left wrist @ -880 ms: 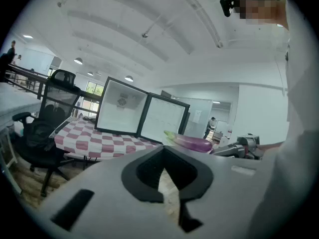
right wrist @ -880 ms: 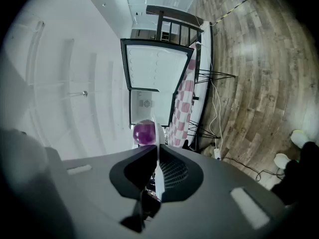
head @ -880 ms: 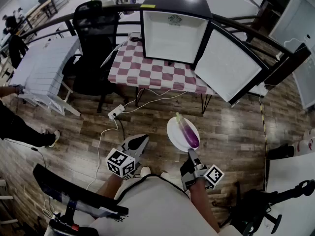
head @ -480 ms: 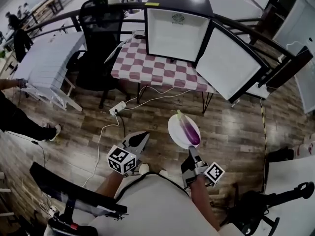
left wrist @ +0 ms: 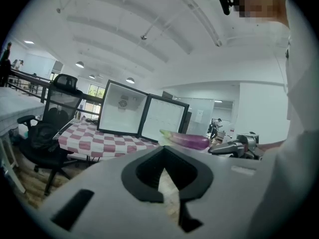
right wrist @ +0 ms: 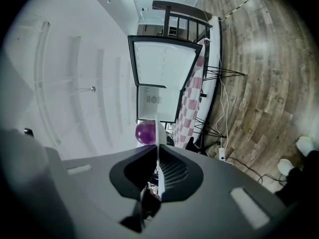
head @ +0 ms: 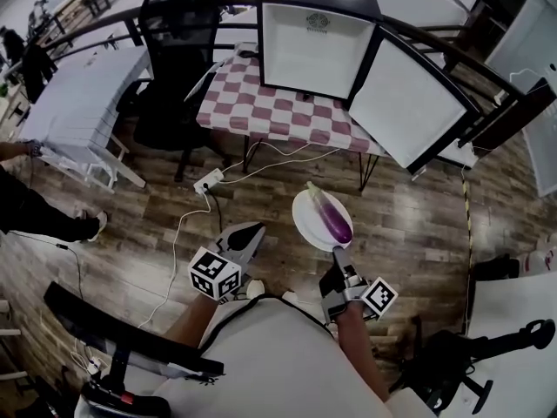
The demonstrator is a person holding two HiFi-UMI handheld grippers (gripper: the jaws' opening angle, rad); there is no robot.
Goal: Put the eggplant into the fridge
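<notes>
A purple eggplant [head: 329, 218] lies on a white plate [head: 306, 225] held out over the wooden floor. My right gripper [head: 339, 256] is shut on the plate's near rim. In the right gripper view the plate [right wrist: 157, 133] stands edge-on between the jaws, with the eggplant [right wrist: 146, 132] behind it. My left gripper [head: 247, 235] is beside the plate on the left, shut and holding nothing. The small fridge [head: 318, 52] stands on a chequered table [head: 278, 116] ahead, with its door [head: 405, 107] swung open to the right. The left gripper view shows the eggplant [left wrist: 187, 141] and the fridge [left wrist: 122, 114].
A black office chair [head: 174, 68] stands left of the chequered table, and a white table [head: 74, 103] stands further left. A power strip [head: 207, 181] and cables lie on the floor in front. A person's legs [head: 35, 220] are at the left edge.
Both grippers, with the plate and eggplant, have drifted slightly forward towards the table and fridge. The grip on the plate is unchanged.
</notes>
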